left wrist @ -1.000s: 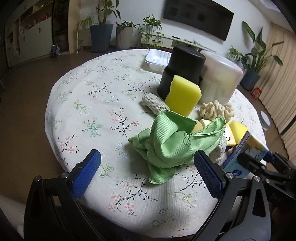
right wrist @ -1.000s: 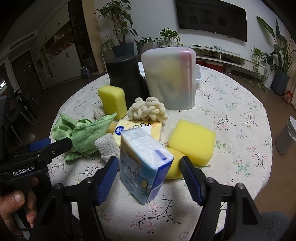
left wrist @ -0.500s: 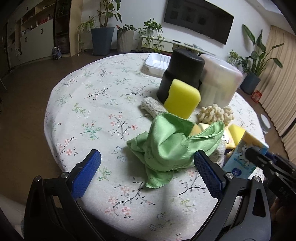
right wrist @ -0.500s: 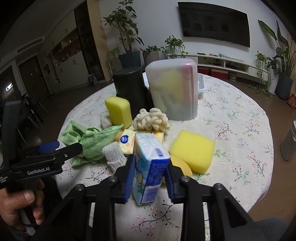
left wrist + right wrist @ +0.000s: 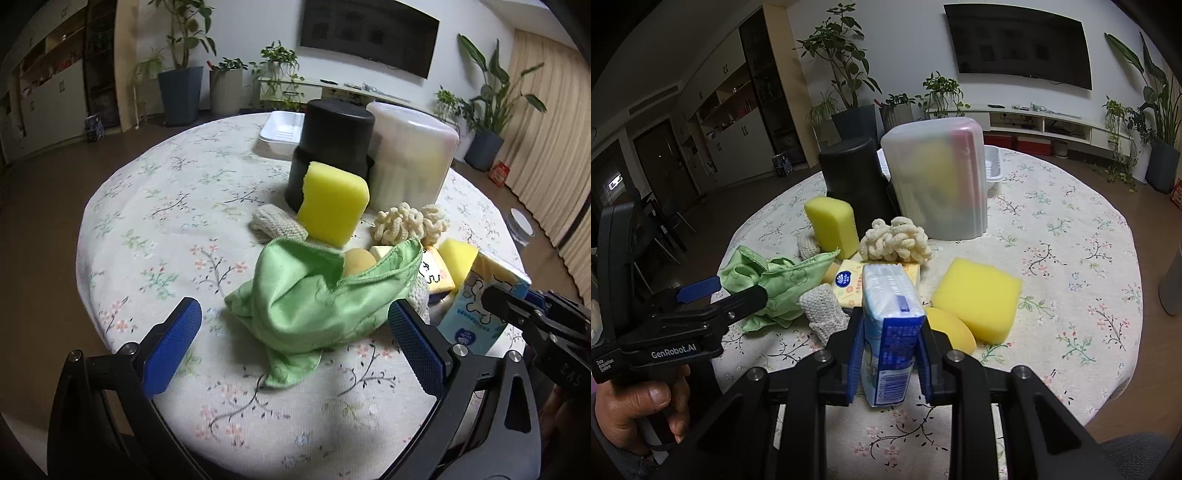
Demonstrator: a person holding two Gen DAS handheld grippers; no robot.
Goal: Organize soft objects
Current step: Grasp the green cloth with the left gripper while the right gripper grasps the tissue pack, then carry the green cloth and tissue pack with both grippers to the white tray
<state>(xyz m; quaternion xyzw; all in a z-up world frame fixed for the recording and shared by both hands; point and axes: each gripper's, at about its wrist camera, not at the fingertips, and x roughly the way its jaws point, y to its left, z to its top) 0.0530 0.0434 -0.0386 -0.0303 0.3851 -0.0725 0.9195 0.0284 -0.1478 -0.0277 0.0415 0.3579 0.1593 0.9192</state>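
Note:
My right gripper (image 5: 888,354) is shut on a blue tissue pack (image 5: 890,325), its pads pressing both sides; the same tissue pack (image 5: 480,314) shows at the right of the left wrist view. My left gripper (image 5: 291,350) stands open just before a crumpled green cloth (image 5: 314,295), nothing between its fingers. Soft items crowd the round table: an upright yellow sponge (image 5: 332,203), a flat yellow sponge (image 5: 975,295), a cream chenille ball (image 5: 895,243), a knitted cloth (image 5: 823,314) and a yellow tissue pack (image 5: 857,280).
A black cylinder (image 5: 332,147), a frosted plastic container (image 5: 938,184) and a white tray (image 5: 280,133) stand at the back of the floral tablecloth (image 5: 166,221). A hand (image 5: 639,406) holds the left gripper's handle. Potted plants and a TV line the far wall.
My right gripper's jaws have closed from wide apart onto the blue tissue pack. The left gripper has stayed open near the green cloth.

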